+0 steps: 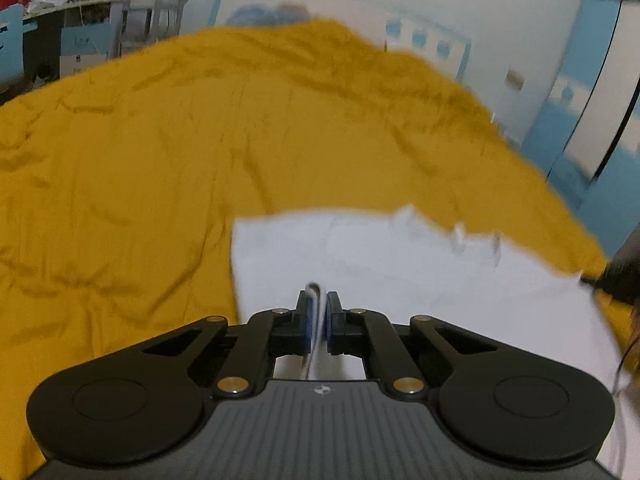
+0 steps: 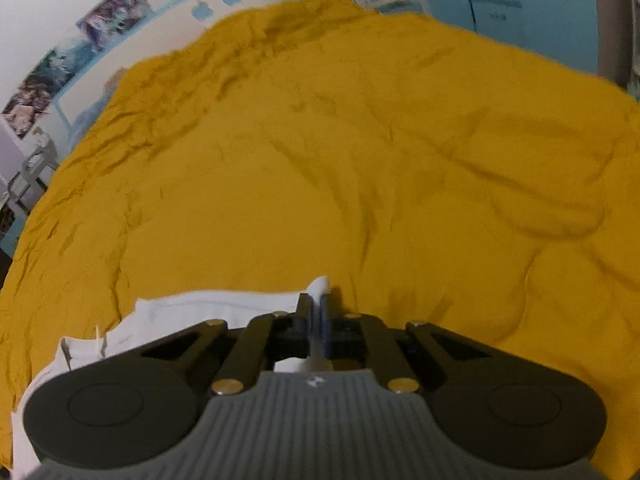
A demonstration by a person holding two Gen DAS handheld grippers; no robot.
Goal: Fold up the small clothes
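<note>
Both tongs, left gripper (image 1: 319, 300) and right gripper (image 2: 318, 312), pinch edges of the white garment (image 1: 400, 264) over the yellow bedcover (image 1: 160, 140); thin fabric could slip, skewing the fold.

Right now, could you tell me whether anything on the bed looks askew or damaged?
Nothing looks damaged. The yellow cover is creased all over, and the white garment lies on it unevenly, with loose tabs along its far edge. Both grippers, left and right, are shut on the garment's fabric.
</note>
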